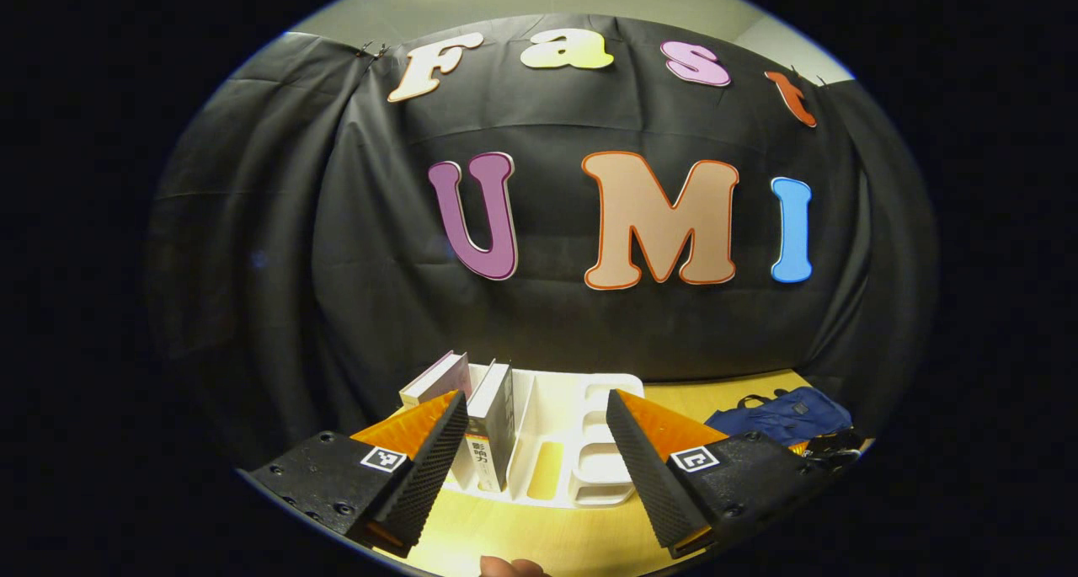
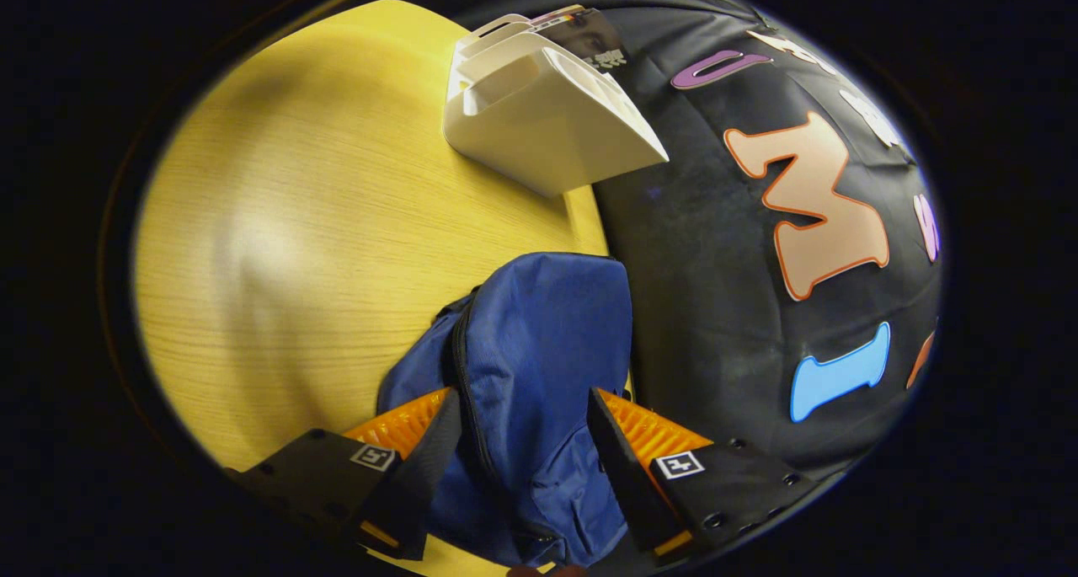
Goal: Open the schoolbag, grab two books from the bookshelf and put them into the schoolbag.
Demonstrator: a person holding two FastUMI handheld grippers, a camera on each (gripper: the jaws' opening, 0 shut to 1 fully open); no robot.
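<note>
Left gripper (image 1: 536, 421): fingers spread wide, holding nothing, aimed at white plastic bookshelf (image 1: 581, 442) at the back edge of the yellow wood-grain tabletop (image 1: 547, 535). Two upright books (image 1: 493, 425) stand in its left slots. Blue fabric schoolbag (image 1: 779, 417) lies near the tabletop's right back corner. Right gripper (image 2: 524, 438): fingers wide apart, straddling the schoolbag; cannot tell whether they touch it. Zipper looks closed.

both views sharing bookshelf (image 1: 547, 442), schoolbag (image 2: 539, 366)
</note>
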